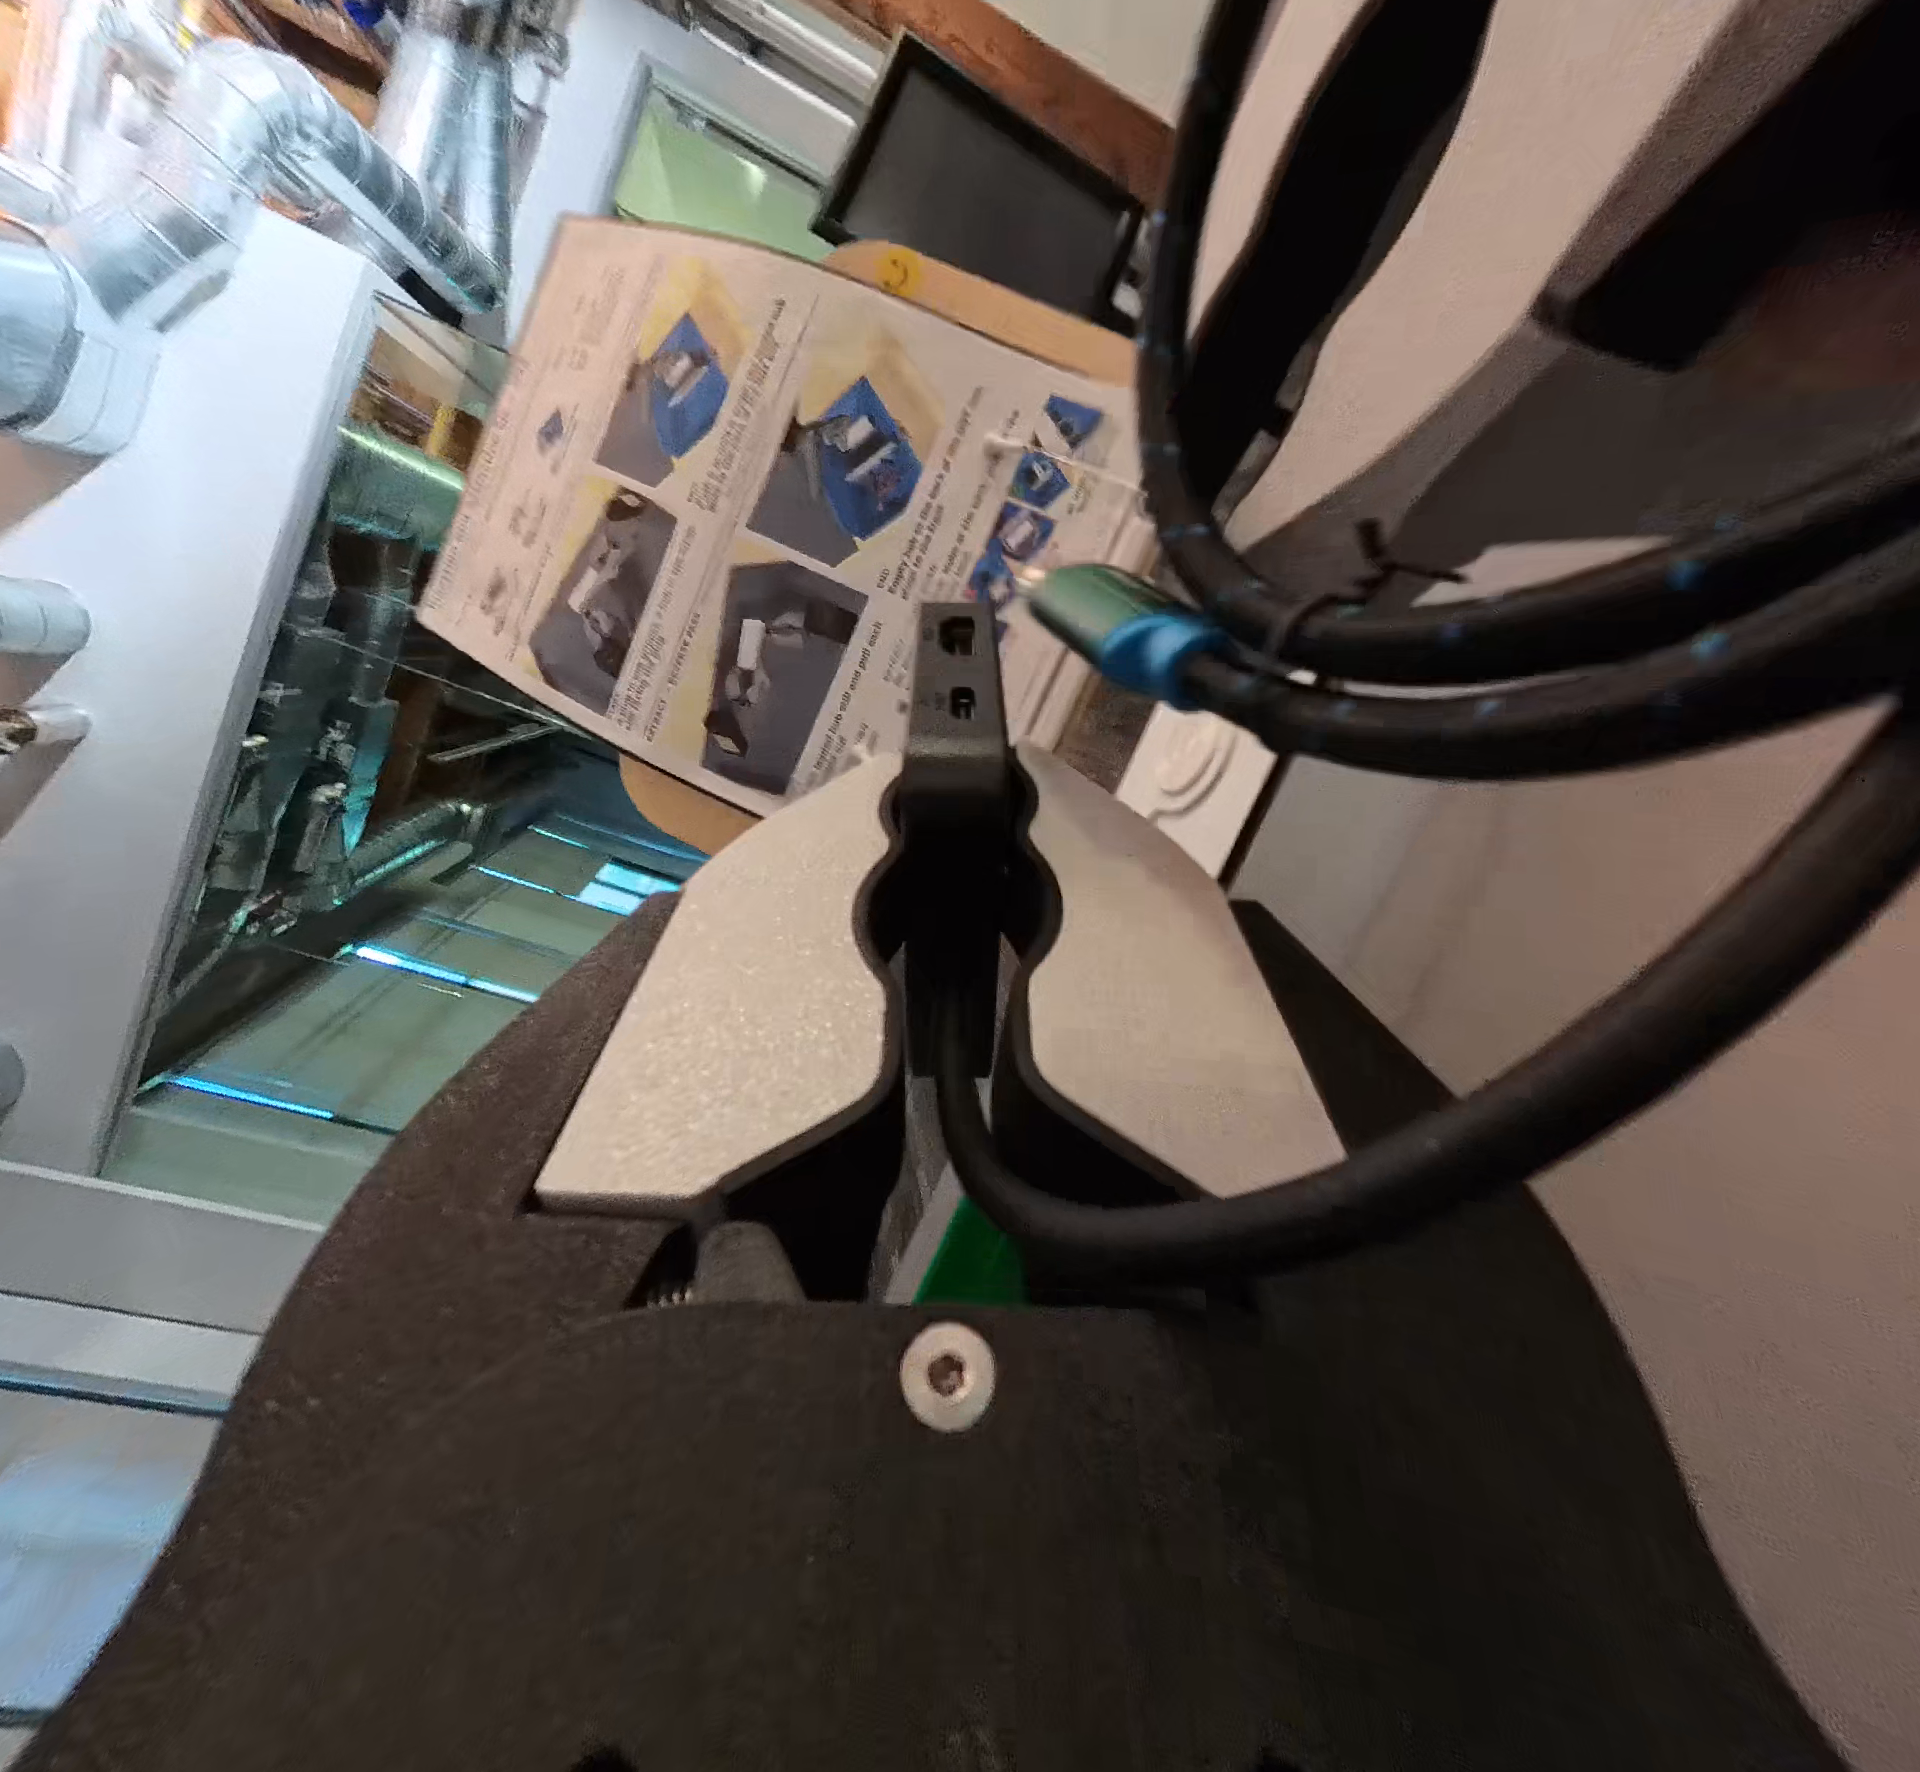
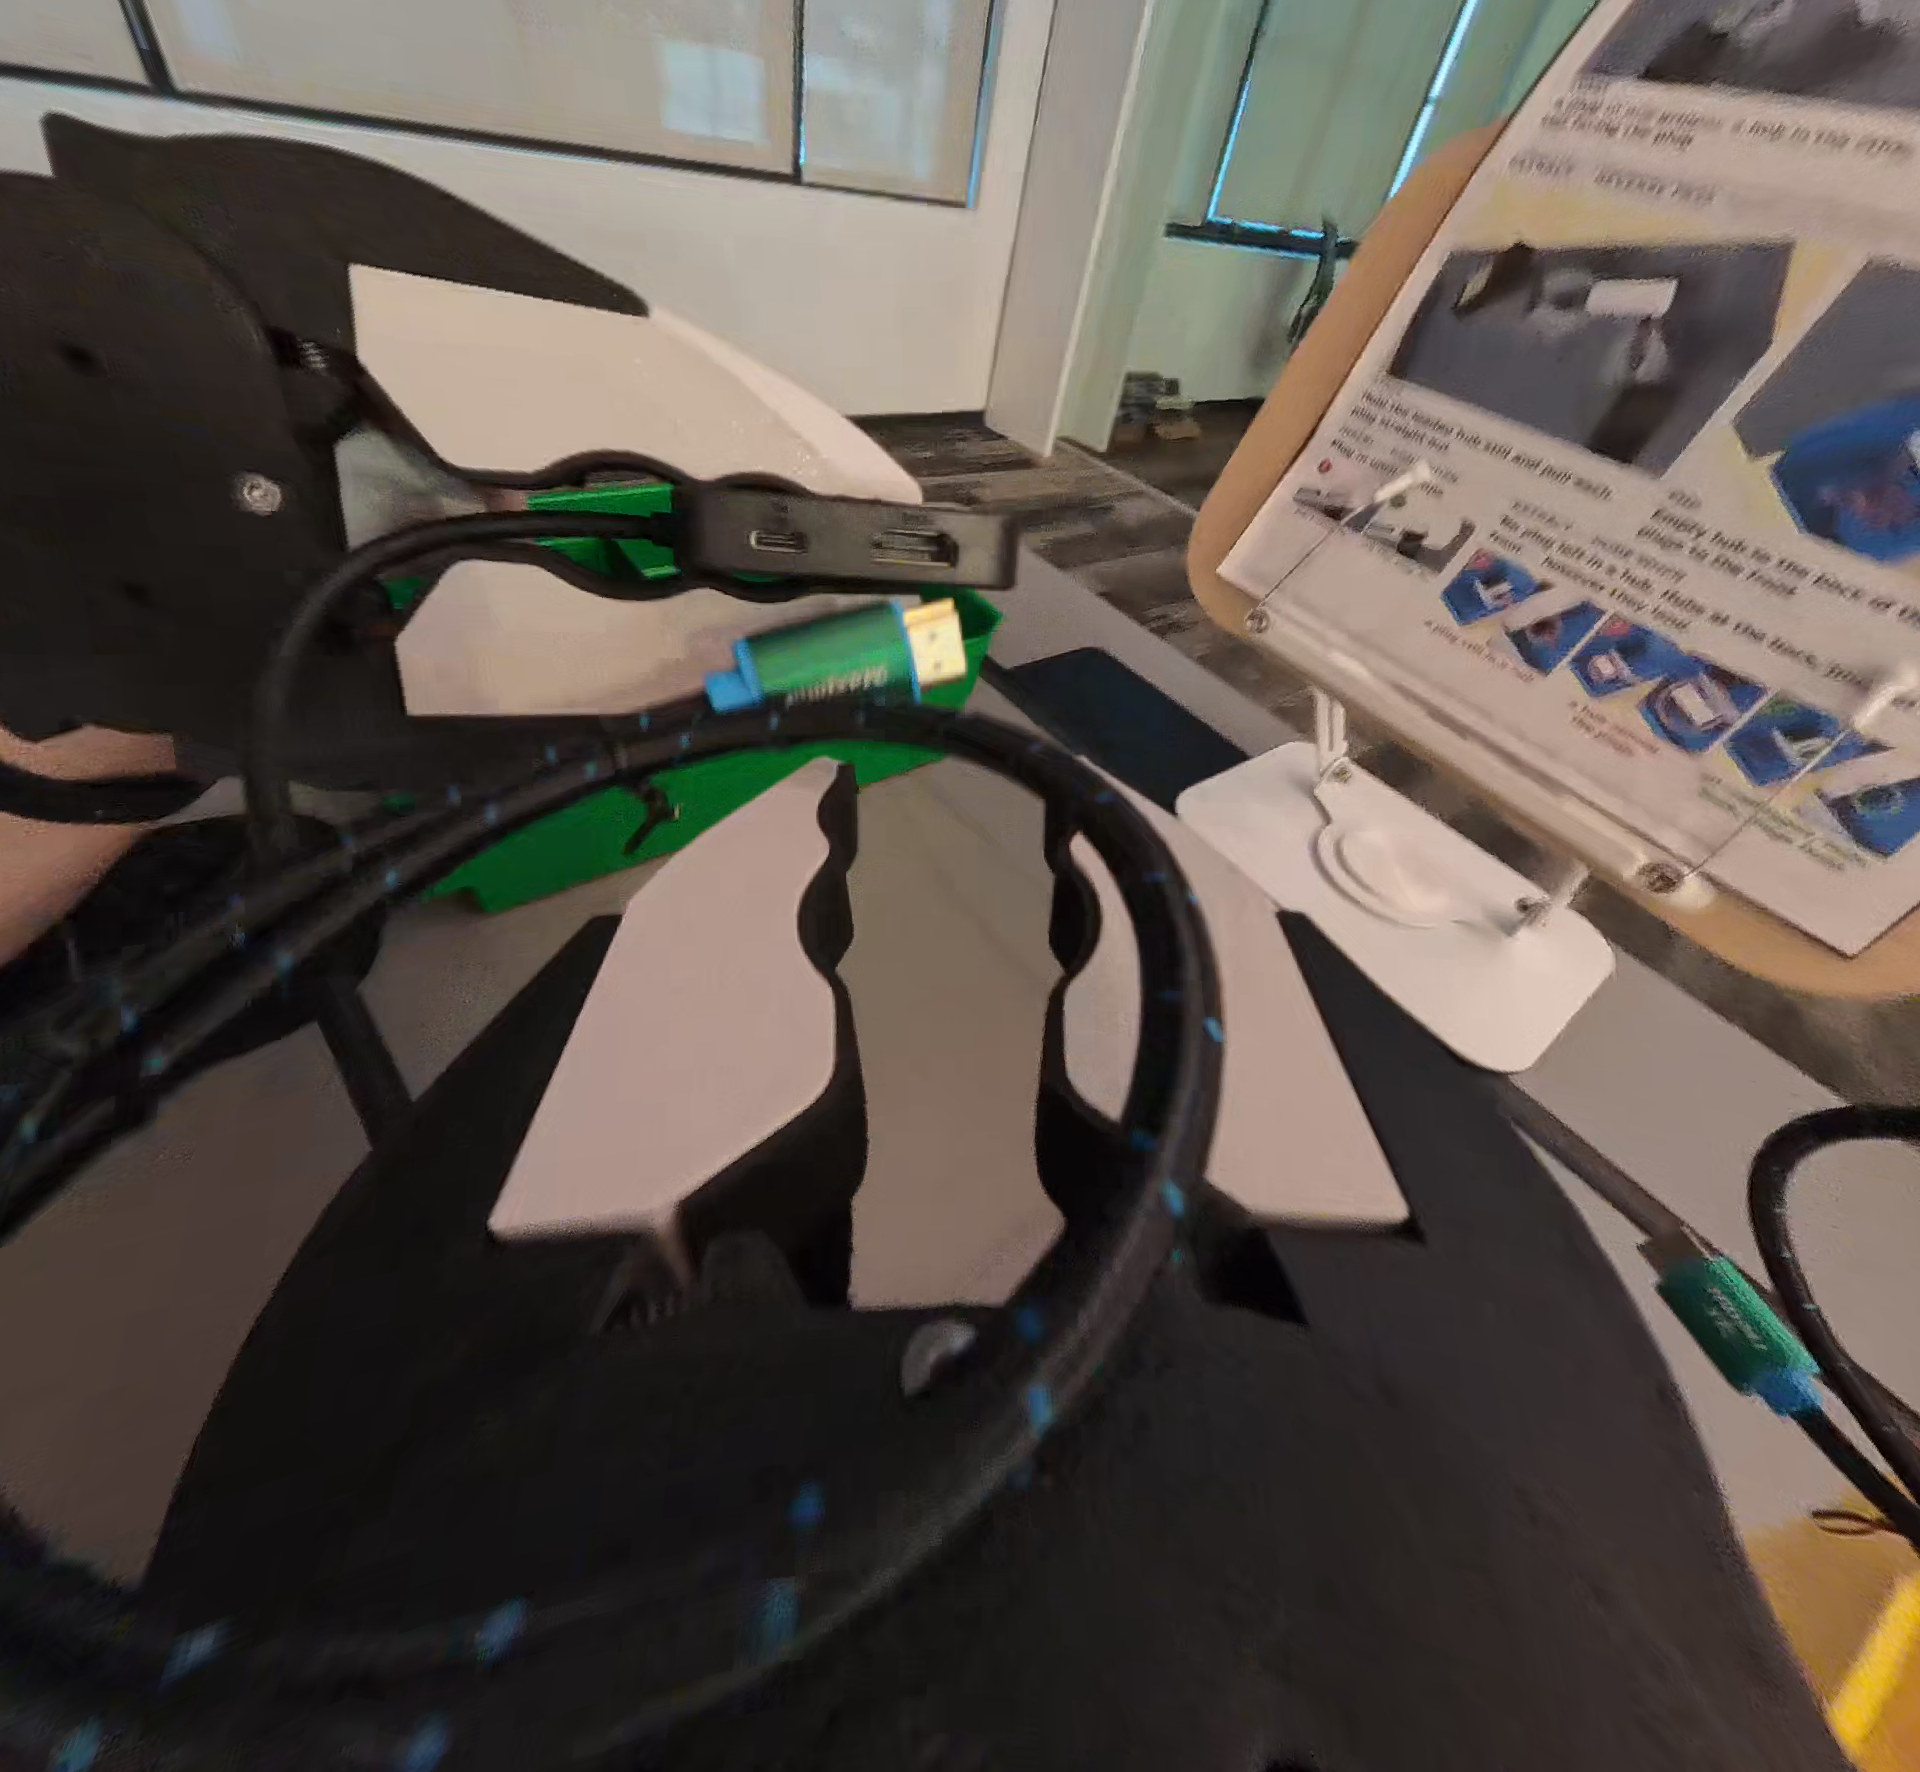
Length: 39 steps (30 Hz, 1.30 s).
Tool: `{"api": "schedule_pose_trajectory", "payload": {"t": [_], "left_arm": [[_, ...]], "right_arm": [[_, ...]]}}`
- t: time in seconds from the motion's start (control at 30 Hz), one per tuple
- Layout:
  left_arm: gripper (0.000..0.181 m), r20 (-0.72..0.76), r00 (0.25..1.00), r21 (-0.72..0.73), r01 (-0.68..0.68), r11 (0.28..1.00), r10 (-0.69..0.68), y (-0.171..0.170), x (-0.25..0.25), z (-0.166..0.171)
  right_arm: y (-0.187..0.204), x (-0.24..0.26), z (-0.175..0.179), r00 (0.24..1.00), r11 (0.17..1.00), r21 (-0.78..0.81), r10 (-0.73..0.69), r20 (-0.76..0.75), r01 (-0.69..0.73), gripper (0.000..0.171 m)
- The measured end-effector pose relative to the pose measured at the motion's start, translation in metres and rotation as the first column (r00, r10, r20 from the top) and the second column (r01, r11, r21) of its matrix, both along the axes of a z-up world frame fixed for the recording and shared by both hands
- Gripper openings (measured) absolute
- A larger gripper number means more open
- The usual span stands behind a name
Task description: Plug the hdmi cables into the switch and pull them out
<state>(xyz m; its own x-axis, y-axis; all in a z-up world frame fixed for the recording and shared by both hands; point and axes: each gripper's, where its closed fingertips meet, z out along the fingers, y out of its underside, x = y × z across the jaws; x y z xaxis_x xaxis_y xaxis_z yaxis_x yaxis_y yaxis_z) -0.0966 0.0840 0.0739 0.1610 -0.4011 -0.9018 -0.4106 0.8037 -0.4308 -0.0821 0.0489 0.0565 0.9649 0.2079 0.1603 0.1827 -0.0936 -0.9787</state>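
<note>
My left gripper (image 1: 956, 766) is shut on the black switch (image 1: 961, 673), whose port end sticks out past the fingertips. In the right wrist view the switch (image 2: 852, 543) is held level at the left, two ports facing me. A green HDMI plug (image 2: 842, 657) with a gold tip and blue collar hangs just below the switch, not inserted; it also shows in the left wrist view (image 1: 1117, 616). Its black braided cable (image 2: 1184, 1047) loops across my right gripper (image 2: 951, 808), which is open with nothing between the fingers. A second green plug (image 2: 1725, 1327) lies on the table at the lower right.
A green bin (image 2: 727, 808) sits on the table behind the cable loop. An instruction sheet on a board (image 2: 1558, 475) stands at the right on a white base (image 2: 1403, 912). A black monitor (image 1: 977, 174) is behind the board. The left gripper's tips are roughly 5 cm from the right gripper's.
</note>
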Motion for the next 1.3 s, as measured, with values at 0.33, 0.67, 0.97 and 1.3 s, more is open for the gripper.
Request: {"api": "schedule_pose_trajectory", "payload": {"t": [0.33, 0.67, 0.97, 1.3], "left_arm": [[0.014, -0.228, 0.961, -0.002, 0.158, 0.987, -0.154, 0.0, 0.012, -0.05], [0.014, -0.327, 0.909, -0.103, 0.24, 0.965, -0.26, 0.003, -0.006, -0.061], [0.014, -0.254, 0.95, -0.131, 0.151, 0.98, -0.181, 0.043, -0.031, -0.034], [0.014, -0.139, 0.989, -0.157, 0.034, 0.987, -0.056, 0.086, -0.069, 0.001]], "right_arm": [[0.004, 0.016, -0.073, 0.917, 0.908, -0.349, 0.086, -0.39, -0.233, 0.029], [0.019, 0.042, -0.143, 0.97, 0.83, -0.542, -0.002, -0.242, -0.133, 0.022], [-0.013, -0.002, -0.142, 0.997, 0.805, -0.589, 0.069, -0.027, -0.071, 0.027], [-0.064, -0.113, -0.191, 0.977, 0.75, -0.646, -0.001, -0.213, -0.14, 0.022]]}}
